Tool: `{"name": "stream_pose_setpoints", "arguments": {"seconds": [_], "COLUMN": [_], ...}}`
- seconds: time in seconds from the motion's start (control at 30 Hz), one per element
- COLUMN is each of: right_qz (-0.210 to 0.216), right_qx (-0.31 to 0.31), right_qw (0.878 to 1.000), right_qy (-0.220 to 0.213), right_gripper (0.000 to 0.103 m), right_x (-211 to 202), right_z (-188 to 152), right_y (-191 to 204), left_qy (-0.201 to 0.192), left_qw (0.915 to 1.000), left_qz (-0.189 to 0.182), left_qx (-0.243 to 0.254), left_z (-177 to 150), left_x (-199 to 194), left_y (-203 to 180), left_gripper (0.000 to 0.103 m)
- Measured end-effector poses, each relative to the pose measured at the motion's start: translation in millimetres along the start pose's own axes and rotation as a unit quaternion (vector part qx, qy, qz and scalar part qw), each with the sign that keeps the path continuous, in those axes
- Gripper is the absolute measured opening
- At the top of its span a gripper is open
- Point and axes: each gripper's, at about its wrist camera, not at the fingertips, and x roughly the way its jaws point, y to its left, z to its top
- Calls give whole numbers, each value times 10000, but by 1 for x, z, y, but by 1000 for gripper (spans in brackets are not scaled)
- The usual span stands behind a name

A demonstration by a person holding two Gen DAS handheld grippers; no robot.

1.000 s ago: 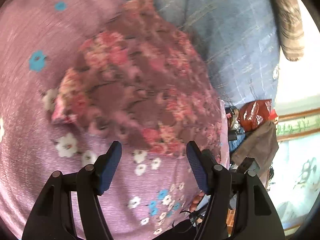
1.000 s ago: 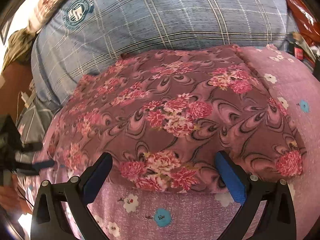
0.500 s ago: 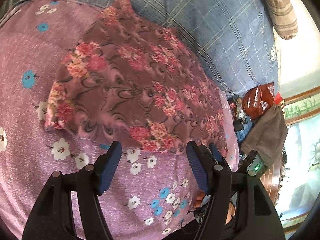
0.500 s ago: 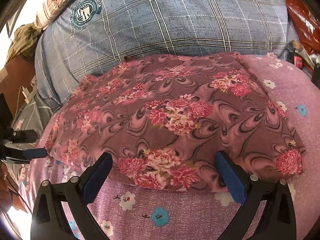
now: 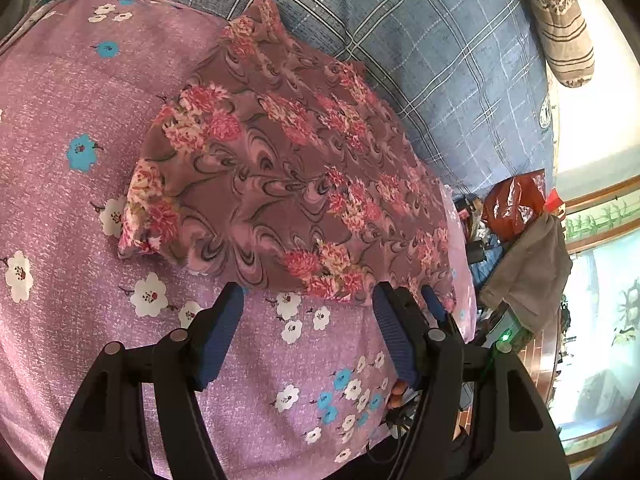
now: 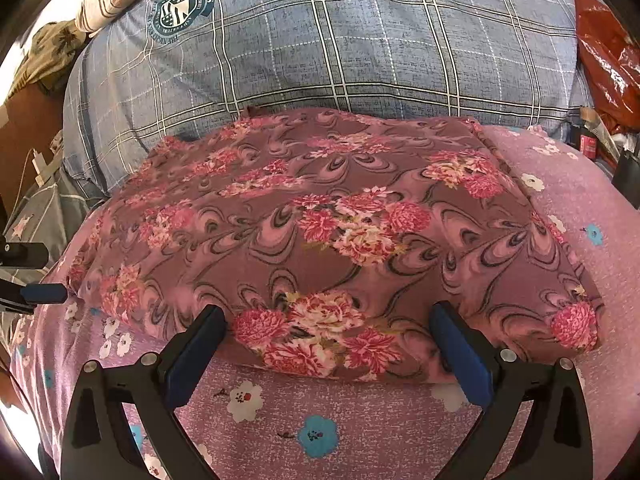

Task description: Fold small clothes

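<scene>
Both grippers are spread and hold nothing. Ahead of the left gripper (image 5: 308,308) fingertips lies the maroon rose-print folded garment (image 5: 288,176) on the mauve flowered bedsheet (image 5: 60,200). Its near hem sits between the right gripper (image 6: 328,320) fingers; a shallow pinch might catch only the top layer, undoing the fold.

Maroon floral garment (image 6: 332,236) lies folded flat on the bedsheet (image 6: 360,432).

Purple flowered bedsheet (image 6: 400,432), blue plaid pillow (image 6: 360,40), perhaps a bright window (image 5: 596,128).
</scene>
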Motion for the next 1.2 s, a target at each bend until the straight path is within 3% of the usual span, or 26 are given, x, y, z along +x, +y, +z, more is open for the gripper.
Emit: {"name": "stream_pose_setpoints", "arguments": {"seconds": [1.2], "right_qz": [241], "right_qx": [159], "right_qw": [9995], "right_qy": [-135], "right_gripper": [103], "right_x": [-4], "right_z": [-1], "right_y": [-7], "left_qy": [270], "left_qw": [9996], "left_qz": [109], "left_qx": [50], "left_z": [2], "left_x": [20], "left_y": [-5], "left_gripper": [66]}}
